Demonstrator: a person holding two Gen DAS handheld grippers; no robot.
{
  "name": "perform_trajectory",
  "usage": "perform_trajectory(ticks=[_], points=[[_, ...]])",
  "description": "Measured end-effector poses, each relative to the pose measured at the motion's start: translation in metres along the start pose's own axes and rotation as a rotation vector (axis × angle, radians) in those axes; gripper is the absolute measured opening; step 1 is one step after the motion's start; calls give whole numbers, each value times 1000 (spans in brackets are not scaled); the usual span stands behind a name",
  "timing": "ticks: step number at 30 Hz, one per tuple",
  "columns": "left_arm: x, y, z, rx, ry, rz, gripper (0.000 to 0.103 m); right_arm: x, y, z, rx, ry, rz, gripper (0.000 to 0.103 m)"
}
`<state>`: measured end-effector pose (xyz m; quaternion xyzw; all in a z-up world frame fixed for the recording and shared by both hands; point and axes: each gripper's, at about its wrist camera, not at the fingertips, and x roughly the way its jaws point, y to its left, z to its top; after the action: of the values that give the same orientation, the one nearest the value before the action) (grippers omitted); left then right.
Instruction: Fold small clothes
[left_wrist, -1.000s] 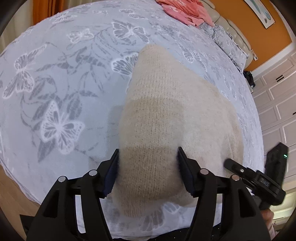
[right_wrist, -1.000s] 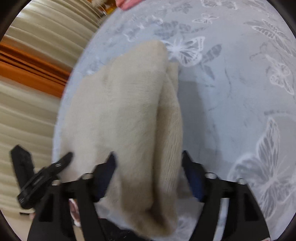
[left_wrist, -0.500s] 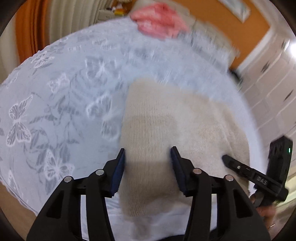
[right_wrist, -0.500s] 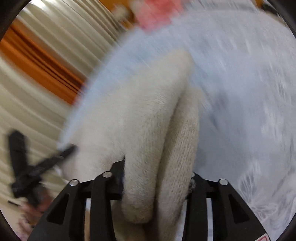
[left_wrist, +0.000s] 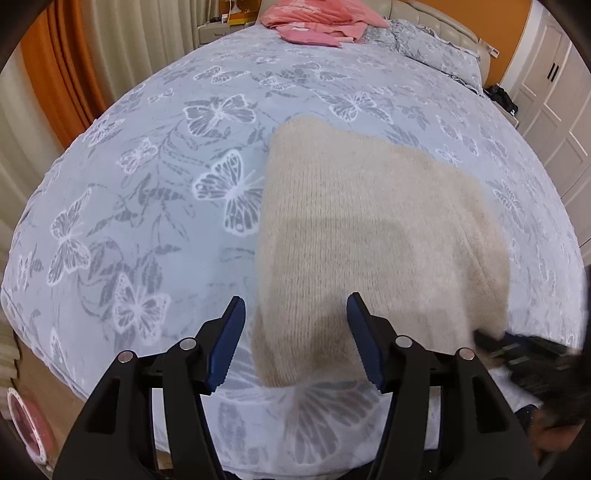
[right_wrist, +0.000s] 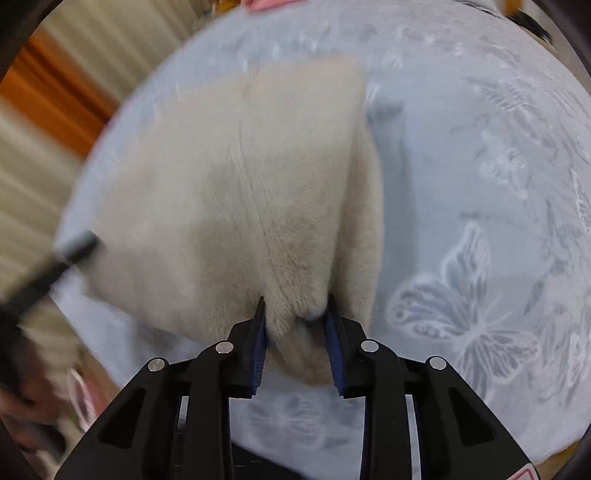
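The right wrist view is smeared by motion, so the knit of the cream, fuzzy knitted garment (right_wrist: 236, 192) and the butterflies on the pale grey-blue butterfly-print bedspread (right_wrist: 480, 221) read only as soft shapes there, and the near hem of the garment is hidden behind the black arms of the right tool (right_wrist: 295, 314). That tool is clenched on a bunched fold at the garment's near right edge; its blue ribbed pads (right_wrist: 260, 339) press into the fluffy pile from both sides, its jaws having just been closing around the cloth. In the left wrist view the right tool appears only as a dark blur at the garment's lower right corner, cut off by the frame edge. The left tool (left_wrist: 295, 339) is released: its jaws, which have just been opening, stand apart from the garment's near left part with a gap beside each blue serrated pad (left_wrist: 227, 350), though whether they touch the wool below cannot be told. The garment (left_wrist: 369, 236) lies folded into a rough trapezoid with fine vertical ribs, near the foot edge of the bed. Beyond the garment's far edge, a crumpled pink cloth heap (left_wrist: 317, 20) lies by the pillows.
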<state>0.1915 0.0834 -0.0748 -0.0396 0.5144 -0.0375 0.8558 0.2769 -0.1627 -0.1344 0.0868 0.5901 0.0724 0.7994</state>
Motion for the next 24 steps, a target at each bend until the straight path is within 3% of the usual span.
perform_trajectory(ticks=[6,10,14,21,24], points=[[-36,-11,-10,37,-58,45,64,-77,16,-6,-31,-182,0,29],[-68,-23,-20,68,-121,58,78,-113,26,-19,-59,-251,-50,30],[-98,-35,-33,109,-201,99,91,-131,19,-35,1,-290,-63,45],[-118,-47,-62,117,-214,106,95,-147,16,-77,79,-318,-113,63],[-123,-49,-76,100,-218,96,95,-148,13,-95,102,-311,-122,65]])
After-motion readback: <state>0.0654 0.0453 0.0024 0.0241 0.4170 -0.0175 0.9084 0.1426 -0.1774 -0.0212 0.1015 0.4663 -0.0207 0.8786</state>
